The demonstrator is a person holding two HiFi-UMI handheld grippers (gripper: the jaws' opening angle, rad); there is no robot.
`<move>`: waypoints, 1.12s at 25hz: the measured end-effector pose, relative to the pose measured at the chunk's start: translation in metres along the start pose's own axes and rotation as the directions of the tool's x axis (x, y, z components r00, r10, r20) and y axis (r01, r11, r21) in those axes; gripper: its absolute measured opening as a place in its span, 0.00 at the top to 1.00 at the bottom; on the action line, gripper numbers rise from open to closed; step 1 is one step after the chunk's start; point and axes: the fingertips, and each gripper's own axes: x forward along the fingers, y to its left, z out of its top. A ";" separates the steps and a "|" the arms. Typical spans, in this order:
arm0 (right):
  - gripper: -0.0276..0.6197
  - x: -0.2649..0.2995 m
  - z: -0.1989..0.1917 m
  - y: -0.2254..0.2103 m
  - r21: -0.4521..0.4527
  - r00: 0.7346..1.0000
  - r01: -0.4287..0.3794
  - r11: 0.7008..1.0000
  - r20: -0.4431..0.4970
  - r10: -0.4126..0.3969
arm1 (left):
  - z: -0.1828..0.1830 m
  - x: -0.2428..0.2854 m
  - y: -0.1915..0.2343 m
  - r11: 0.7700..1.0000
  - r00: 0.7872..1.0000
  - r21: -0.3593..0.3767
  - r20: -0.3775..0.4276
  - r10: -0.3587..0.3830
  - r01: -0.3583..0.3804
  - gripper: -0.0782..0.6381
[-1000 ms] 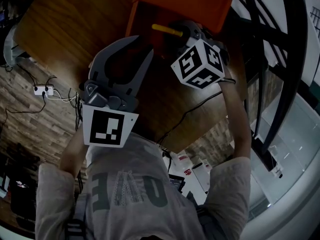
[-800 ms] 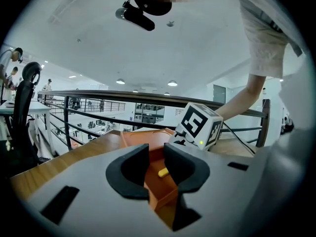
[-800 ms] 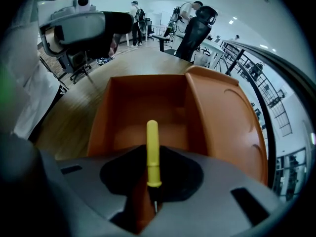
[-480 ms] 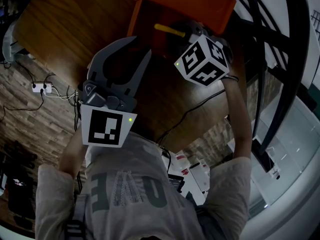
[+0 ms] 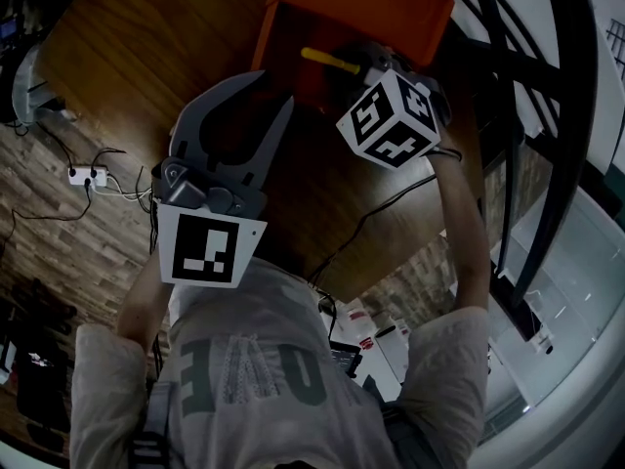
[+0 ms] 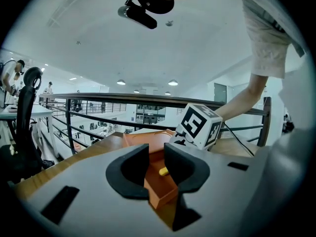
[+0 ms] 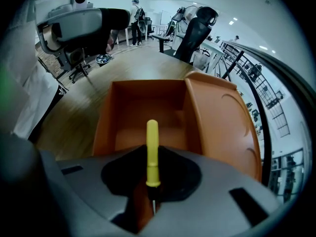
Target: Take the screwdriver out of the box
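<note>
Left claw (image 6: 156,156) hangs released and empty, the orange box (image 7: 104,117) just ahead of it. Right claw (image 7: 152,181) stays clenched on the screwdriver (image 7: 152,149). Its handle juts ahead over the box, barely shifted, so I'd say the lift-out isn't finished.

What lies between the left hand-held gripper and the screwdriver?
In the left gripper view, past the open left hand-held gripper: bare wooden table, then the near wall of the orange box, with the screwdriver beyond it.
</note>
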 end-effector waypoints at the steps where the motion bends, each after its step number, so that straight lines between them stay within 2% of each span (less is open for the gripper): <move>1: 0.84 -0.004 0.002 -0.001 0.007 1.000 0.015 1.000 0.011 -0.015 | 0.003 -0.001 -0.001 1.000 1.000 0.007 0.001 0.002 -0.002 0.76; 10: 0.84 -0.086 0.035 -0.009 0.053 0.979 0.157 0.986 0.125 -0.162 | 0.057 -0.025 -0.013 0.996 0.999 0.092 0.041 -0.008 0.004 0.76; 15: 0.84 -0.150 0.057 -0.017 0.144 0.931 0.281 0.949 0.198 -0.306 | 0.103 -0.036 -0.018 0.987 0.992 0.158 0.120 -0.042 0.023 0.76; 18: 0.84 -0.194 0.066 -0.016 0.214 0.885 0.353 0.911 0.238 -0.399 | 0.129 -0.045 -0.023 0.984 0.987 0.174 0.155 -0.051 0.023 0.76; 23: 0.84 -0.273 0.071 -0.005 0.347 0.766 0.460 0.817 0.311 -0.563 | 0.178 -0.052 -0.043 0.978 0.970 0.204 0.223 -0.094 0.048 0.76; 26: 0.84 -0.316 0.070 0.014 0.376 0.711 0.523 0.765 0.302 -0.635 | 0.208 -0.062 -0.058 0.980 0.950 0.184 0.284 -0.130 0.079 0.76; 28: 0.84 -0.341 0.075 0.027 0.415 0.656 0.561 0.716 0.305 -0.691 | 0.225 -0.073 -0.066 0.974 0.938 0.205 0.307 -0.162 0.101 0.76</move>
